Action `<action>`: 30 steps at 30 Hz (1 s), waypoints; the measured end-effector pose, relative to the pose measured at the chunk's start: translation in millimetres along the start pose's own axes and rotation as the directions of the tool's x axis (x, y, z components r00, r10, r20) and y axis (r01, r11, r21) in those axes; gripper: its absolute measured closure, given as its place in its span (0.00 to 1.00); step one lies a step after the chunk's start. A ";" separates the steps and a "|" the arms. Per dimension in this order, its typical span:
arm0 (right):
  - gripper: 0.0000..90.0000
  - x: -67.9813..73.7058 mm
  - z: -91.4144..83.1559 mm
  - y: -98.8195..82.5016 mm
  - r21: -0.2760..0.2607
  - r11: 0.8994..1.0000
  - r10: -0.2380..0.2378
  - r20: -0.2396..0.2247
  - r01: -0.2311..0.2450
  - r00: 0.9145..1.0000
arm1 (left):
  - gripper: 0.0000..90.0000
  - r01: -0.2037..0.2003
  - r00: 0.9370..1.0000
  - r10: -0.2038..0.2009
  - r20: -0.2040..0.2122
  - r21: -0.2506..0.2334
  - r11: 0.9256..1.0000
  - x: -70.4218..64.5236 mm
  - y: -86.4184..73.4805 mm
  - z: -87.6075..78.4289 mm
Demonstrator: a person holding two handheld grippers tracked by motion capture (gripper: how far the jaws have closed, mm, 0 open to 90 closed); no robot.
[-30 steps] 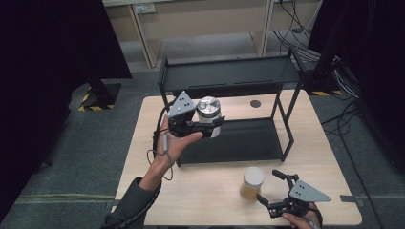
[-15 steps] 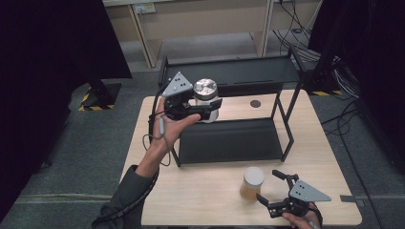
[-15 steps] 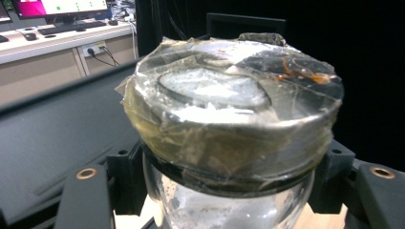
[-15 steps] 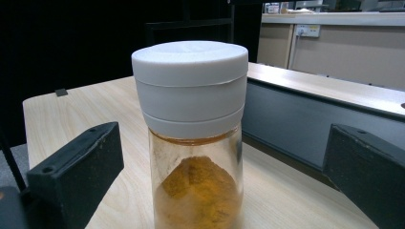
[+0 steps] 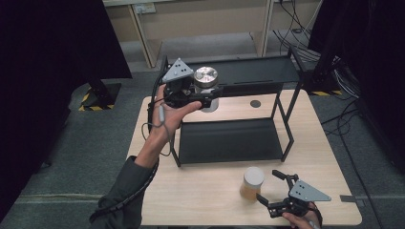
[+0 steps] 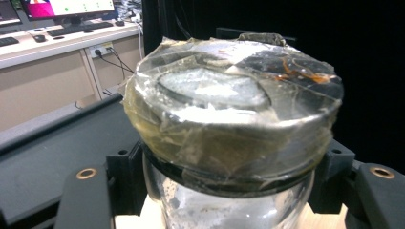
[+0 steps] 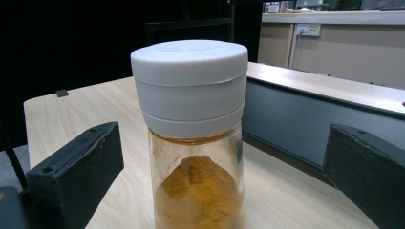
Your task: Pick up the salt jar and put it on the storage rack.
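High view puts the left gripper (image 5: 206,98) up at the level of the black rack's (image 5: 286,125) top shelf, closed around a glass jar (image 5: 206,90) with a silver, tape-wrapped lid. The jar hangs upright in the air at the front left corner of that shelf, clear of the table (image 5: 200,195). In the left gripper view the two black jaws press the glass just below the lid (image 6: 234,119), so the grip sits high on the jar, close to the neck.

The step in hand appears to be setting this jar on the top shelf. To do it well, carry the base fully over the shelf's front rail before moving inward; whether the base already clears that rail is hard to judge from these angles, so a little extra height is the safe choice. Keep the jar vertical, since a hold near the neck lets the body swing. Lower it until the bottom rests flat on the shelf, set back from the edge, and only then part the jaws.

Down at the near right of the table, the right gripper (image 5: 271,193) has its jaws spread wide, holding nothing. A second jar (image 5: 251,183), white-capped with orange powder inside, stands between and just ahead of those jaws in the right gripper view (image 7: 191,138), untouched. It can wait there, well apart from the rack.
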State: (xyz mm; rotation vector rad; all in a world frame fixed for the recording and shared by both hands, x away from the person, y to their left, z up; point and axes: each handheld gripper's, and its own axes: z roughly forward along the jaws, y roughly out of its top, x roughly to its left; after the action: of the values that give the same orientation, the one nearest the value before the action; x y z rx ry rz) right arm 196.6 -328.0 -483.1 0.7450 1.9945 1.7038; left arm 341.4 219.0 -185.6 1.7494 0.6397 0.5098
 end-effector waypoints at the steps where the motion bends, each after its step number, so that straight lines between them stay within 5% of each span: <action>1: 0.00 0.0 -0.1 0.0 -0.001 1.000 0.000 0.000 0.000 1.000 | 0.34 0.002 1.000 -0.002 -0.004 -0.002 1.000 0.3 1.7 0.5; 14: 0.00 -1.0 -0.6 -0.2 -0.002 1.000 0.003 -0.001 -0.003 1.000 | 0.34 0.025 0.998 -0.025 -0.060 0.003 1.000 5.7 26.7 6.3; 30: 0.00 -2.1 -0.9 -0.5 -0.001 1.000 0.006 -0.005 -0.006 1.000 | 0.34 0.069 0.984 -0.069 -0.167 -0.006 0.998 12.8 35.4 29.1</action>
State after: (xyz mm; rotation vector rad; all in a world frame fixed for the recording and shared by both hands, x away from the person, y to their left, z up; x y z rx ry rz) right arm 197.5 -330.1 -483.5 0.7476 1.9960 1.7114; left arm 375.1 198.9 -158.6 1.6901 0.8155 0.6123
